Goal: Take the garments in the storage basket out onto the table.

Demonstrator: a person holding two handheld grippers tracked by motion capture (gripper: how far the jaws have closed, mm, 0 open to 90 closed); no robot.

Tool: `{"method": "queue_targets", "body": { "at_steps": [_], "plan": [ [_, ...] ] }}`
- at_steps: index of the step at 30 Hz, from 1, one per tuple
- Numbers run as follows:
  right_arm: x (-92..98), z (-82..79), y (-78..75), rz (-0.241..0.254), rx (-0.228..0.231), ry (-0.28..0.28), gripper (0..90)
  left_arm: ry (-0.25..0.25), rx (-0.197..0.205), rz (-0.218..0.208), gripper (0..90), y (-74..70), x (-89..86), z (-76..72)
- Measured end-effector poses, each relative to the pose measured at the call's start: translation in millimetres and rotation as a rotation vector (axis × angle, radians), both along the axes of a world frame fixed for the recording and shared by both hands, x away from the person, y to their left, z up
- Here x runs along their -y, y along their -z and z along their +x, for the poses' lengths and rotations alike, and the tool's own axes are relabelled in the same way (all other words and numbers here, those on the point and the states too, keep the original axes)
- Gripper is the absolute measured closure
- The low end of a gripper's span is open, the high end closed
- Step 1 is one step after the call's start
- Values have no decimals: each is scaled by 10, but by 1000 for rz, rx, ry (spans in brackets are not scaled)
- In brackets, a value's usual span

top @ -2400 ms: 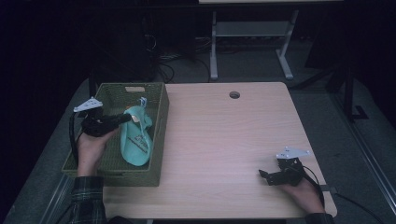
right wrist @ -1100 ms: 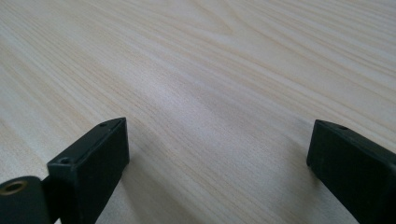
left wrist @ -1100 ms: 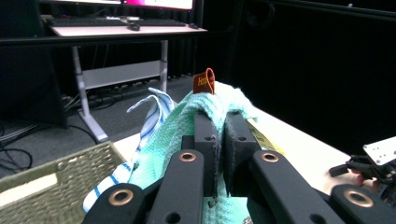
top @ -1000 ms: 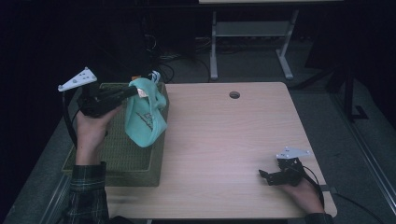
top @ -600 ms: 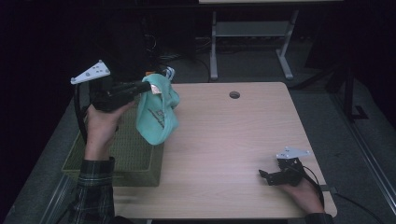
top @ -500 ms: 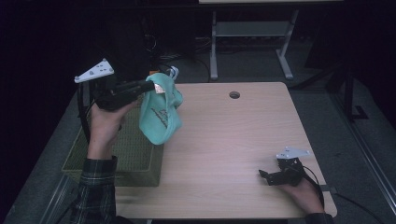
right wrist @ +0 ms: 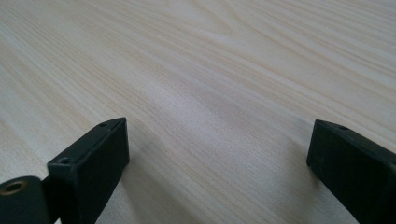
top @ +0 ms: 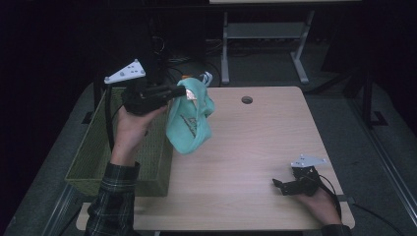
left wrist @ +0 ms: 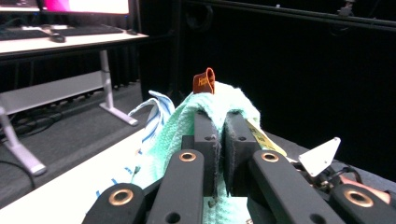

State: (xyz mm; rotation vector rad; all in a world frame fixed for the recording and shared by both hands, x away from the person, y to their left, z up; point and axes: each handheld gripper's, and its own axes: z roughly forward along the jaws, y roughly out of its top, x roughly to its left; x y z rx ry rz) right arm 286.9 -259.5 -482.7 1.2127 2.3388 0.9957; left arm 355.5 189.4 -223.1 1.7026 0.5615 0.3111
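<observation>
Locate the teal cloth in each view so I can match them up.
High view: teal cloth hangs from the left gripper, left of centre, beside the green basket.
Left gripper view: centre, bunched over the shut jaws.
Right gripper view: not in it.
Shared landmark: the wooden table.
</observation>
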Motion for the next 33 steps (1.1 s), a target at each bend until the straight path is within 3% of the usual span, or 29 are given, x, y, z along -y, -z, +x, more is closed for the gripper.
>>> {"method": "queue_targets", "body": {
  "at_steps": [8, 20, 33],
  "plan": [
    [-1, -1, 0, 1, -1, 1, 54, 29, 2, 17, 852, 39, 238, 11],
    [1, -1, -1, 0, -1, 0, 54, 68, -15, 31, 852, 216, 465, 25],
    [1, 0, 0, 0, 1, -1, 54, 125, -55, 48, 852, 532, 730, 11]
  ]
}}
